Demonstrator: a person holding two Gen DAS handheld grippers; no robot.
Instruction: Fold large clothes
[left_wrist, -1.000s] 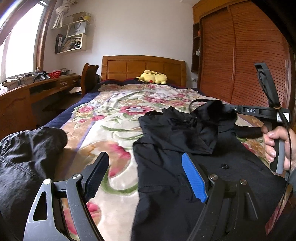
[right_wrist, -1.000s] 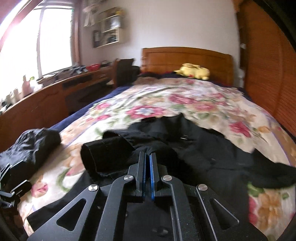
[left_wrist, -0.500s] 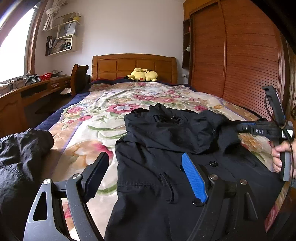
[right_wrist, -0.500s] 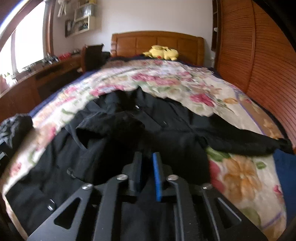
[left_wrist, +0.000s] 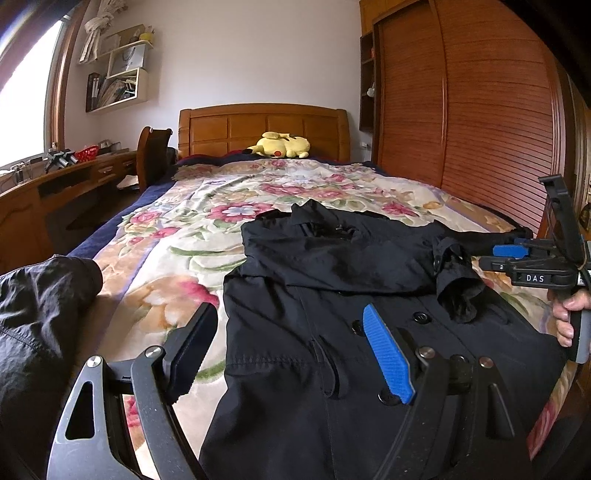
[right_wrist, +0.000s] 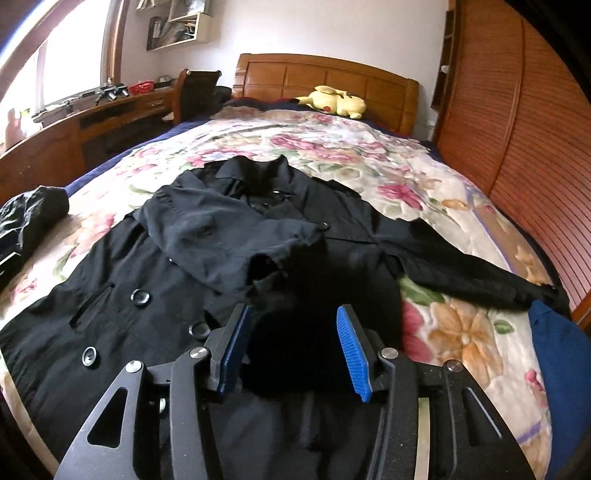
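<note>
A large black buttoned coat (left_wrist: 332, 295) lies flat on the floral bedspread (left_wrist: 207, 221), collar toward the headboard. Its left sleeve is folded across the chest, cuff (right_wrist: 273, 266) lying just ahead of my right gripper. The other sleeve (right_wrist: 461, 273) stretches out to the right. My right gripper (right_wrist: 291, 350) is open and empty above the coat's middle; it also shows in the left wrist view (left_wrist: 506, 254). My left gripper (left_wrist: 291, 354) is open and empty over the coat's left edge.
A second dark garment (left_wrist: 40, 314) lies bunched at the bed's left edge. A yellow plush toy (left_wrist: 280, 146) sits by the wooden headboard. A desk (left_wrist: 55, 192) and chair stand left of the bed. A slatted wardrobe (left_wrist: 461, 110) runs along the right.
My right gripper opened and let go of the sleeve cuff, which now lies across the coat's chest, and it drew back to the right. My left gripper stayed open.
</note>
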